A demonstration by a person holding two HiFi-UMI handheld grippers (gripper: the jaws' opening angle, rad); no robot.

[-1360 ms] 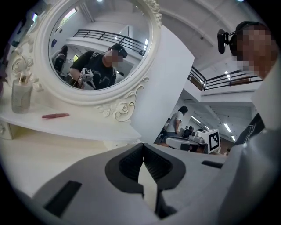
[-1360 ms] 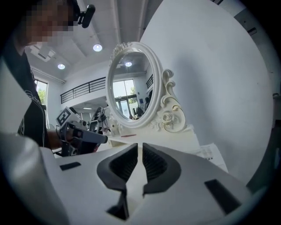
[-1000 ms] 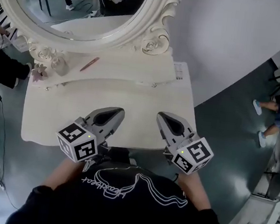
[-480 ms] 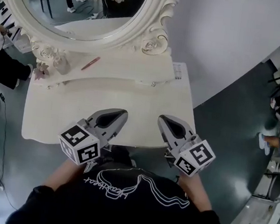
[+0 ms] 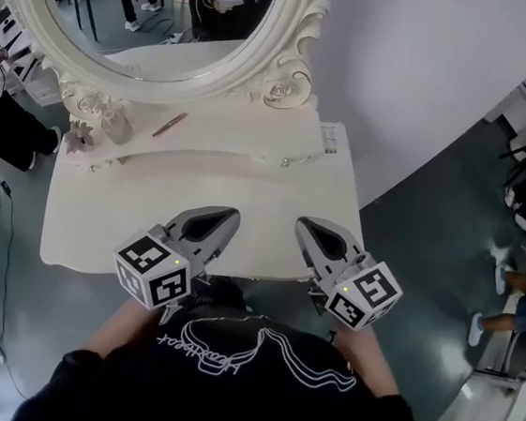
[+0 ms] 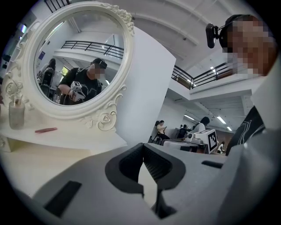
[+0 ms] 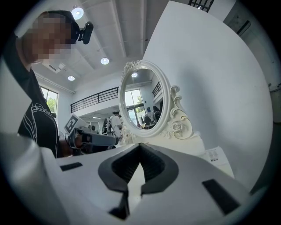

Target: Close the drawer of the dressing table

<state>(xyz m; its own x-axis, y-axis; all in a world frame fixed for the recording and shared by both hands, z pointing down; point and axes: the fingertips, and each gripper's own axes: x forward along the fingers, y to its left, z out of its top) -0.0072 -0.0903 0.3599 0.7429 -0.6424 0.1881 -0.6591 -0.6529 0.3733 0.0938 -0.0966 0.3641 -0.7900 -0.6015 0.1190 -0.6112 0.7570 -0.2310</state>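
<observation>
At the table's [image 5: 82, 222] far left corner a small bottle [image 5: 112, 124] stands on the raised back shelf, with a thin red stick [image 5: 169, 123] lying just beside it, below the mirror [image 5: 292, 38].

The left hand-held gripper [image 5: 227, 216] hangs over the near edge, left of centre. Its jaws are pressed together with nothing between them, as its own view shows [image 6: 142, 147]. The right hand-held gripper [image 5: 304, 225] sits beside it, right of centre, and its jaws also meet on nothing [image 7: 139, 147]. Both point across the top toward the mirror.

The drawer itself cannot be seen. The table's front, under the near edge, is hidden by the grippers and the person's chest, and no open box juts out past that edge. A small knob [image 5: 287, 161] shows on the shelf front, but I cannot tell whether that is the drawer meant.

If it is still out, closed jaws probably suit the job. Bring them down to the drawer front and press flat and square on it. Push evenly with both sides so it runs straight and does not jam, and ease off at the end so the bottle is not shaken.
</observation>
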